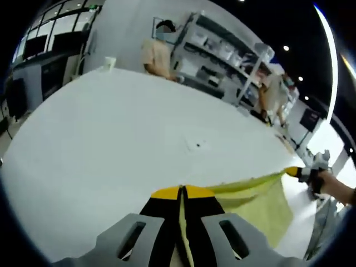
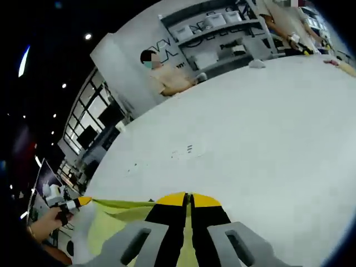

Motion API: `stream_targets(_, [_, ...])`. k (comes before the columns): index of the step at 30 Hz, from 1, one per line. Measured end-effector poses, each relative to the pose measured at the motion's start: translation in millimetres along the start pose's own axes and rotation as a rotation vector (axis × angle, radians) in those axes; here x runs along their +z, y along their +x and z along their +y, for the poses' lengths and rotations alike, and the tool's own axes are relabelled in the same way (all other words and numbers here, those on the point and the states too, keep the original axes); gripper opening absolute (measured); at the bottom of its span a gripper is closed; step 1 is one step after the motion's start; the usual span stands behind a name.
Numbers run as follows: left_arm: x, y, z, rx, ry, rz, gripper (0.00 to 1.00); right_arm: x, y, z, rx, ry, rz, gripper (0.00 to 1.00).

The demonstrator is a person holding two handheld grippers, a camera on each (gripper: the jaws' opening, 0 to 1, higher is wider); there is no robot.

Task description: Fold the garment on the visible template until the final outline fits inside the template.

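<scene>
Left gripper (image 1: 182,192): jaws pinched on the yellow garment (image 1: 261,203).
Right gripper (image 2: 188,198): jaws pinched on it too.
Risk: the taut edge may slip free above the white desk (image 1: 111,139).

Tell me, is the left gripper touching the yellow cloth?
Touching. In the left gripper view the left gripper has its jaws shut with the edge of the yellow cloth pinched between them, and the cloth runs straight out from there.

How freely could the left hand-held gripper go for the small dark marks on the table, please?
Probably not freely: the left hand-held gripper looks shut on the garment, stretched to the right hand-held gripper. The table towards the marks is bare.
</scene>
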State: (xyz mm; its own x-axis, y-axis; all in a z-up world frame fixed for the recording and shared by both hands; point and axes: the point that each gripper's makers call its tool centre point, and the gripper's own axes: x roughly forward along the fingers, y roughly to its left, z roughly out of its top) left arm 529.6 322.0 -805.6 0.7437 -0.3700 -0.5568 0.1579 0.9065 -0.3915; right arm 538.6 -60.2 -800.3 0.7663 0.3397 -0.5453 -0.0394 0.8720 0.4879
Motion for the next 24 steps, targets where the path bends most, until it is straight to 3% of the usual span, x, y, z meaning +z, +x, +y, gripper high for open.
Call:
stream_targets(12, [-9.0,19,7.3,0.031,-0.011,0.055,0.0,-8.6,11,-3,-0.037,0.024,0.021,0.0])
stream_targets(24, [-4.2,17,14.9,0.098,-0.033,0.032,0.0,-5.0,7,-21,-0.072,-0.034,0.013,0.0])
